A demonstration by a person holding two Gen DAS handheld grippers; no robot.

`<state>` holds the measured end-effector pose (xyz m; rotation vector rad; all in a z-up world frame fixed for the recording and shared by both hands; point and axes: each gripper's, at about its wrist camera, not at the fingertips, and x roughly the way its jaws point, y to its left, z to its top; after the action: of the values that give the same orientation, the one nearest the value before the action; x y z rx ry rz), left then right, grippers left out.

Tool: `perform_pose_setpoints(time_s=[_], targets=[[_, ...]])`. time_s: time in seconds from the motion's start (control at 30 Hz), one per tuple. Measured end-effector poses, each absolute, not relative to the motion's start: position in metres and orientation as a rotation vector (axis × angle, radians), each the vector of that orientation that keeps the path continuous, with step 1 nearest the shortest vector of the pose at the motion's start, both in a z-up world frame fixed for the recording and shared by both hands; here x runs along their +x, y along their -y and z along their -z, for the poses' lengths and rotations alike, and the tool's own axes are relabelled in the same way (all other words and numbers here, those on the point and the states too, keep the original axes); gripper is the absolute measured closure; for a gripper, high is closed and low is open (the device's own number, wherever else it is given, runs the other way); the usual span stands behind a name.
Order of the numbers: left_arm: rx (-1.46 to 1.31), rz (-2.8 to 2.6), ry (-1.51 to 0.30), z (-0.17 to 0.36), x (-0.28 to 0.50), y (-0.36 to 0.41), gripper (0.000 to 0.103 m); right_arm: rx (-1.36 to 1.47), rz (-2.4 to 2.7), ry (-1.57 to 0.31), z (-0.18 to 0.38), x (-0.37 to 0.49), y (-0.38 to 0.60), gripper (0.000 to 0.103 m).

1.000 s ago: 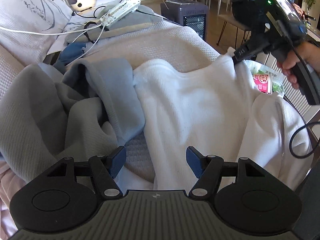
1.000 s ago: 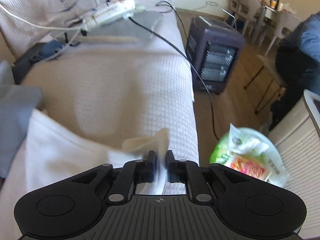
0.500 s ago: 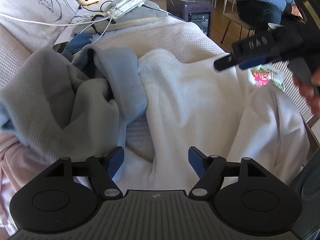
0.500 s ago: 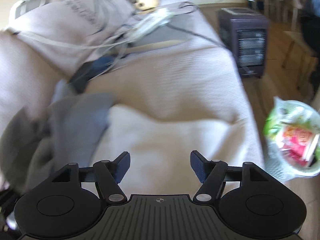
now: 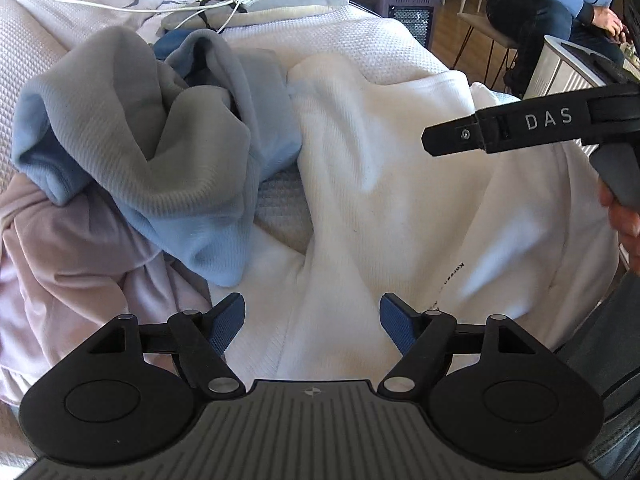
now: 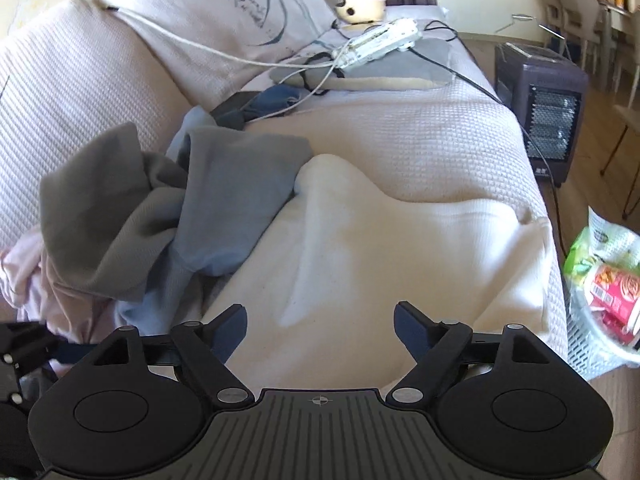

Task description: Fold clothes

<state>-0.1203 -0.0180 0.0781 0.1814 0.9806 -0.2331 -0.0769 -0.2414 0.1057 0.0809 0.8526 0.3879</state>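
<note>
A white waffle-knit cotton garment [image 5: 400, 184] lies spread over the seat of a sofa covered in a cream textured throw [image 6: 400, 136], its far edge humped into a soft ridge and its right side draping over the front of the seat. Touching its left edge sits a crumpled grey-and-blue knit sweatshirt [image 5: 160, 140], heaped on a pale pink garment [image 5: 60, 260] that spills toward the near left.

The left gripper [image 5: 312, 320] hovers over the near part of the white garment with its blue pads spread wide and nothing pinched between them. The right gripper [image 6: 320, 324] is also above the white cloth; its jaws are opening, and only the fabric lying below shows in the gap, not gripped. In the left wrist view its black finger reaches in from the right, held by a hand [image 5: 624, 220].

Farther back on the sofa lie a white power strip [image 6: 380, 40] with trailing cables and a printed cushion [image 6: 240, 8]. A dark space heater [image 6: 544, 100] stands on the wooden floor beside the sofa, and a white mesh basket [image 6: 600, 300] of packets sits near the right.
</note>
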Motion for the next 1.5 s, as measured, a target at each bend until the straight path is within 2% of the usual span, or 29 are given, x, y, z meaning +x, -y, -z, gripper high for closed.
perform_pose_setpoints(time_s=[0.7,1.5], targets=[[0.156,0.198,-1.015,-0.063,-0.145,0.024,0.025,0.146,-0.313,-0.886,-0.101,-0.081,0.259,0.019],[0.154,0.192,-1.038,-0.057,-0.156,0.033,0.024,0.155,-0.308,-0.905,-0.099,-0.082,0.262,0.019]])
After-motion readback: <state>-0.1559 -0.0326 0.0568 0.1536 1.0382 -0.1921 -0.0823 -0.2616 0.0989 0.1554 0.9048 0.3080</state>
